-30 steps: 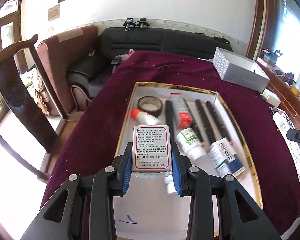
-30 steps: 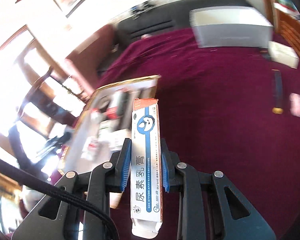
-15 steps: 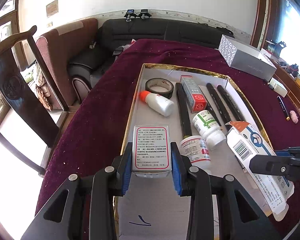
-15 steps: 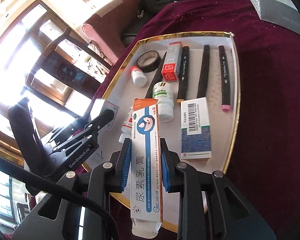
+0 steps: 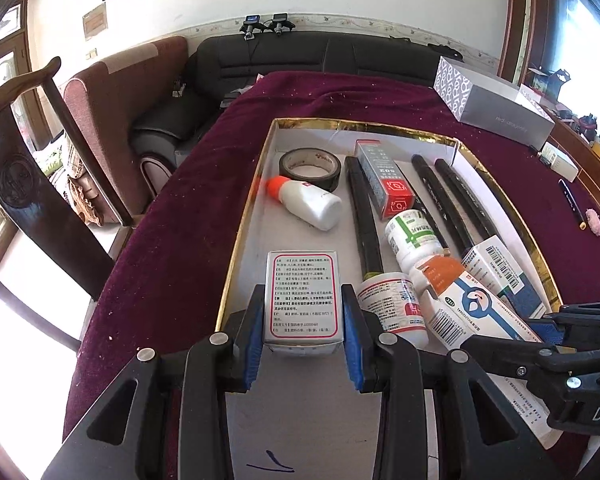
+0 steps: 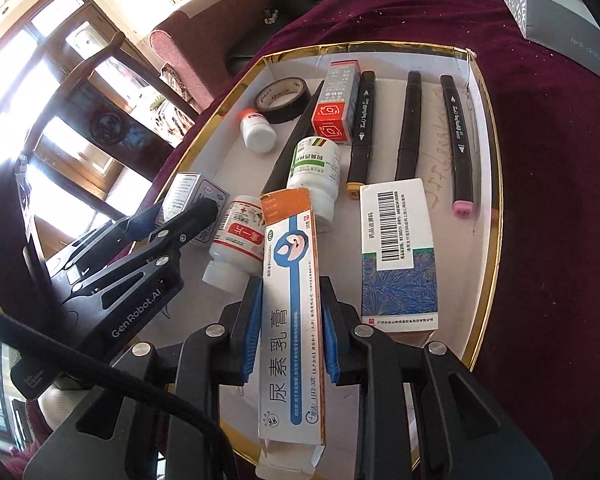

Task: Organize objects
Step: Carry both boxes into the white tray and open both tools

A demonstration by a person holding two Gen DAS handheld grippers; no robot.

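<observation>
Item: sorting tray, two cartons in hand.

Left gripper (image 5: pixel 303 322): closed on a silver medicine carton (image 5: pixel 302 299), red-bordered label up, held over the near left of the gold-rimmed tray (image 5: pixel 242 232). Right gripper (image 6: pixel 287 334): closed on a long white-and-blue ointment carton (image 6: pixel 292 316), orange end pointing far, held over the near middle of the tray.

Handling note, as we judge it: the step in hand is setting both cartons down inside the tray. We would lower the silver carton flat onto the bare floor along the left wall, and turn the ointment carton parallel to the markers before release, since its far end sits close to the lying bottles and could nudge them. We would open each gripper only once the carton rests on the floor.

Tray contents:
- roll of black tape (image 5: pixel 310 165), far left;
- white bottle with orange cap (image 5: pixel 306 202), on its side, just near the tape;
- grey-and-red 502 glue carton (image 5: pixel 385 184), lying across a black marker (image 5: pixel 364 220);
- three further black markers, one with a pink cap (image 6: pixel 458 142), at right;
- green-labelled white bottle (image 6: pixel 315 172), on its side, centre;
- red-labelled white bottle (image 6: pixel 238 242), on its side, near centre;
- blue-patterned carton with barcode (image 6: pixel 398 252), near right.

The tray stands on a worktop (image 5: pixel 172 240) under maroon cloth.
</observation>
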